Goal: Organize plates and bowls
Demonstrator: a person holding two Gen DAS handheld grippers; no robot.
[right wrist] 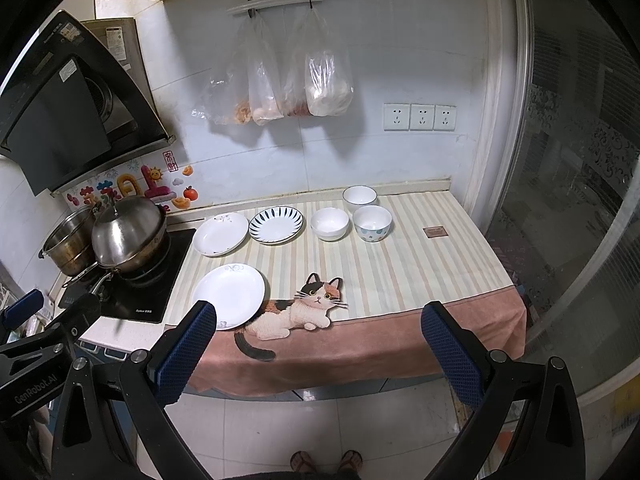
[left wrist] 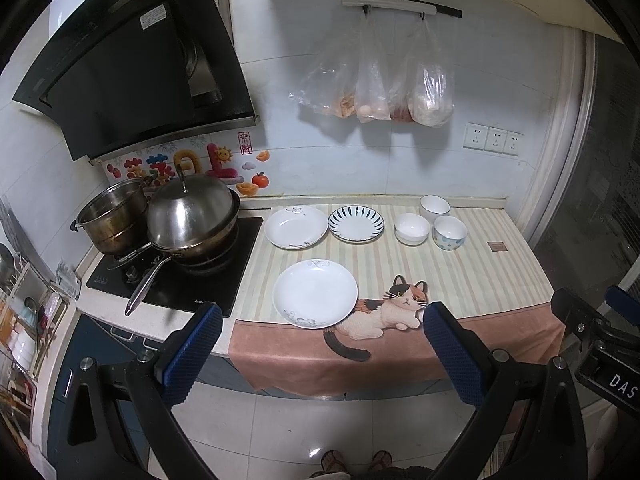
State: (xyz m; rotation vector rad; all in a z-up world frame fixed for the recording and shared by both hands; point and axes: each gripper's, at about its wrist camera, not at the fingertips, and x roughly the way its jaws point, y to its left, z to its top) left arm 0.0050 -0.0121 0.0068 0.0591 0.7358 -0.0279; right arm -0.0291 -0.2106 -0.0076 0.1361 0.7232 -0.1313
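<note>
Both grippers hang out in front of the counter edge, above the tiled floor, each with its blue-padded fingers spread wide and nothing between them: the left gripper point(left wrist: 322, 328) is released and faces the near plate, and the right gripper point(right wrist: 316, 326) is likewise released, facing the middle of the cloth. A striped cream-and-pink cloth with a calico cat picture point(left wrist: 460, 276) covers the counter and drapes over its front edge. Nearest the edge lies a round white plate with grey scroll trim point(left wrist: 315, 293), its rim just beside the cat's back. Behind it, toward the wall, sit two more plates side by side and almost touching: a white plate with small dark floral marks point(left wrist: 295, 227) on the left and a white plate with dark blue radial strokes point(left wrist: 355, 223) on the right. Further right are three bowls in a close cluster: a plain white bowl point(left wrist: 412, 229), a white bowl with pale blue spots point(left wrist: 450, 233) just beside it, and a taller white bowl point(left wrist: 434, 207) behind them near the wall. Left of the cloth, a black cooktop point(left wrist: 224, 280) carries a steel pan with a domed lid point(left wrist: 188, 216) and a steel stockpot point(left wrist: 114, 216). Clear plastic bags point(left wrist: 376, 84) hang from a wall rail above. Sandalled feet point(right wrist: 326, 462) show on the floor below.
</note>
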